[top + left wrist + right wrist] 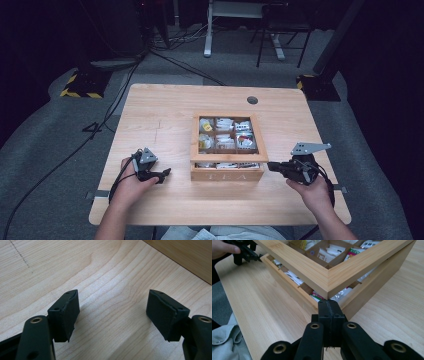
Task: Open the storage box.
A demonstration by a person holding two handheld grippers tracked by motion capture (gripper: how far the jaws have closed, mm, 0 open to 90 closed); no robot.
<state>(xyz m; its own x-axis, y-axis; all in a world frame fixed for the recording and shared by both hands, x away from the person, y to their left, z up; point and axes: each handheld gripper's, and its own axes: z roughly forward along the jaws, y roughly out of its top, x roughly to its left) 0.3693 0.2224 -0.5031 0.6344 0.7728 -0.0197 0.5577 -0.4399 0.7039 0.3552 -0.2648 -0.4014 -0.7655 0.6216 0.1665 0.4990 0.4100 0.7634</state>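
The left gripper (164, 173) rests on the wooden table (160, 125) left of the tea box (227, 170), jaws apart and empty, positioned to steady the base. The box sits at centre, its glazed lid (322, 277) raised slightly. The right gripper (329, 305), jaws together, wedges under the lid's near-right corner, apparently to lever it open.

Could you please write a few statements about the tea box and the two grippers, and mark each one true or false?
1. The right gripper is shut, its tip under a corner of the lid. True.
2. The left gripper clamps a tea bag. False: it is open over bare table.
3. The lid lies flat on the tea box. False: that corner stands raised off the box.
4. The box's compartments hold tea bags. True.
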